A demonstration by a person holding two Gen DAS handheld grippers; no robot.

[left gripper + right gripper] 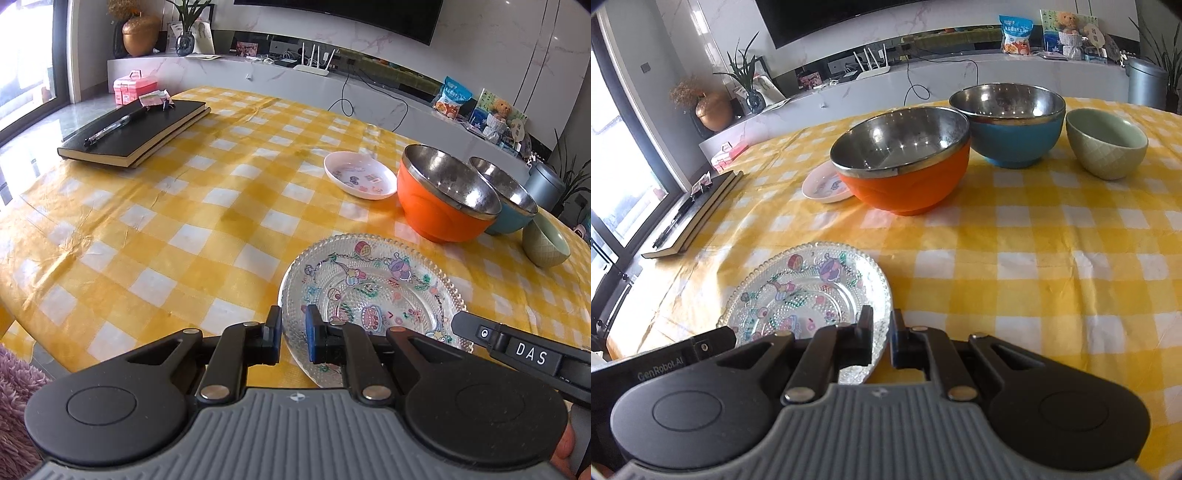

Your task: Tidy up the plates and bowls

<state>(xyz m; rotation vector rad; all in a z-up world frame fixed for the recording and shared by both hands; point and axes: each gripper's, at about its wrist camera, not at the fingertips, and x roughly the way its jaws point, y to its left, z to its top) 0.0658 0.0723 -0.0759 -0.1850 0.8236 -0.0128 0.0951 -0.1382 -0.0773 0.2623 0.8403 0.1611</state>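
Observation:
A clear glass plate with cartoon prints (373, 295) (809, 291) lies near the table's front edge. My left gripper (293, 334) straddles its left rim, jaws narrowly apart with the rim between them. My right gripper (882, 338) straddles its right rim the same way. Behind stand an orange steel-lined bowl (443, 195) (905, 162), a blue steel-lined bowl (509, 199) (1012, 125), a small green ceramic bowl (545, 242) (1106, 142) and a small white dish (360, 175) (823, 184).
The table has a yellow checked cloth (184, 221) (1034, 266). A black notebook with a pen (133, 129) (694, 214) lies at the far left. A pink box (135, 85) and a white counter with clutter stand beyond the table.

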